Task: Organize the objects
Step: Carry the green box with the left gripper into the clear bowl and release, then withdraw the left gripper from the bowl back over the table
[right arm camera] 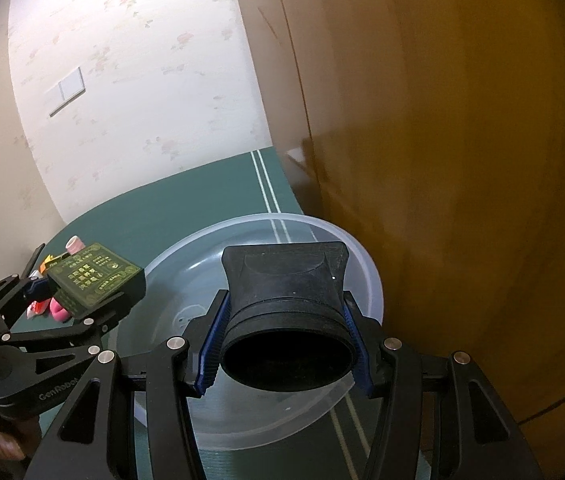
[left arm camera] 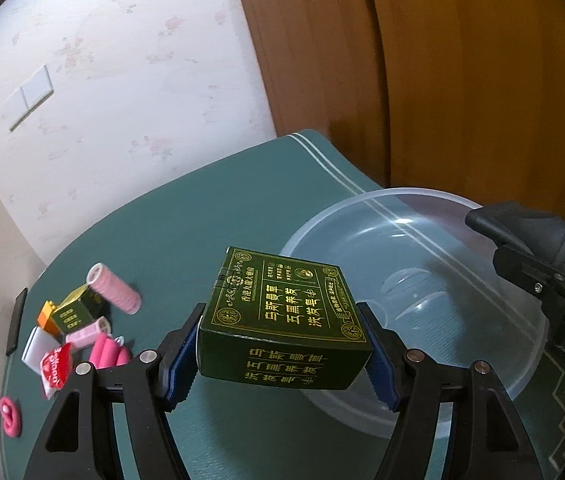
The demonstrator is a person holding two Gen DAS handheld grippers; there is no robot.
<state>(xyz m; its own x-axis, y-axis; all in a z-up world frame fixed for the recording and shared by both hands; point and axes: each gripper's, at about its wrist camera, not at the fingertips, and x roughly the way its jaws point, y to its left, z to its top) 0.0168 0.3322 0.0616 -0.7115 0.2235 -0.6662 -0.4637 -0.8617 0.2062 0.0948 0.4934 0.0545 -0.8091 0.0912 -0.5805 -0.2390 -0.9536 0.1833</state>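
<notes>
Floral wallpaper (left arm camera: pixel 122 60) and a wooden door (left arm camera: pixel 462 80) are seen behind the green counter (left arm camera: pixel 186 232). At lower centre, a dark green box (left arm camera: pixel 282 320) is clamped by the left gripper (left arm camera: pixel 282 360) beside a clear basin (left arm camera: pixel 422 280). A black rubber hood (right arm camera: pixel 286 320) is gripped by the right gripper (right arm camera: pixel 284 344) over the basin. Small items (left arm camera: pixel 82 328) are piled at lower left.

1. My left gripper (left arm camera: pixel 282 344) tilts downward, its blue pads (left arm camera: pixel 180 360) pressed on both sides of the green box (left arm camera: pixel 282 320).
2. My right gripper (right arm camera: pixel 286 344) also slopes down, jaws clamped on the black rubber hood (right arm camera: pixel 286 300).
3. Both hang above the table.
</notes>
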